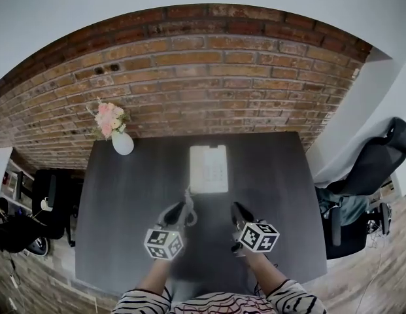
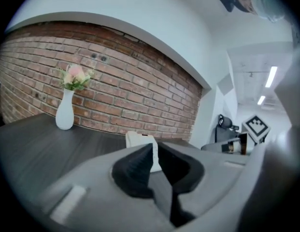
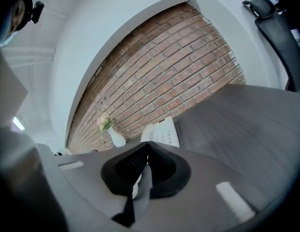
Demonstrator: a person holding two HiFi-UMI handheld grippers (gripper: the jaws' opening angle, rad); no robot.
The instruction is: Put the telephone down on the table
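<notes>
The white telephone (image 1: 208,169) lies flat on the dark surface (image 1: 124,201), near the far edge by the brick wall (image 1: 209,84). Nothing touches it.

I hold both my claws up over the surface, on my side of the telephone and apart from it. My left claw (image 1: 182,209) is near the telephone's left corner. Its jaws are clenched together and there is nothing in them. My right claw (image 1: 238,209) is near the telephone's right corner. It is squeezed tight too, and it has nothing in it.

A white vase (image 1: 121,142) with pink flowers stands to the left of the telephone, well apart from it. A black chair (image 1: 366,169) stands far to the right of the telephone, off the surface.
</notes>
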